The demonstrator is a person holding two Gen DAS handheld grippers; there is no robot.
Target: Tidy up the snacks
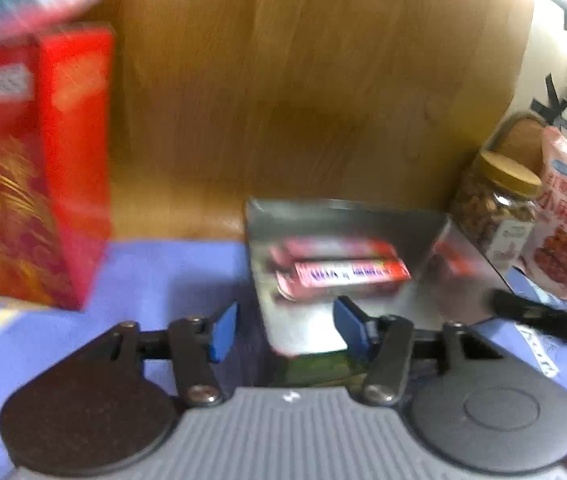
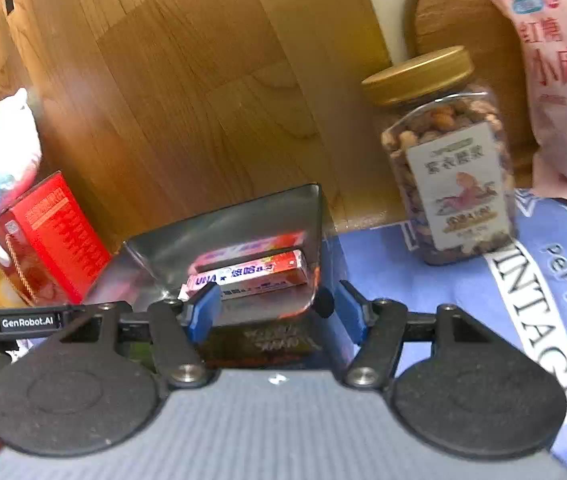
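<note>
Wood-grain board point(image 2: 187, 92) stands as the backdrop at the far side, pale wall behind it on the right. Surface is covered by a blue cloth point(image 2: 459, 292) with white lettering, "perfect" readable on the right.

Shiny metal box point(image 2: 219, 236) sits open on the cloth near centre, just in front of the board. Its walls mirror the contents, so reflections and real items blur together in the left wrist view. A dark printed thing under its near edge is too murky to identify.

Inside lies a pink-red candy pack point(image 2: 251, 276), long and flat, white band with blue print, lying sideways on the box floor.

Red carton point(image 1: 35, 168) stands upright left of the box, heavily motion-blurred; a white plush toy point(image 2: 1, 148) behind it is cut off by the frame. Right of the box stands a clear nut jar point(image 2: 451, 168) with gold lid, and a pink snack bag point(image 2: 563, 80) beside it, cropped at the edge.

Left gripper point(image 1: 285, 330) is spread, blue pads apart around the box's near left corner, pinching nothing. Right gripper point(image 2: 279, 312) is spread wide, straddling the box's near right corner, not pressing it.
</note>
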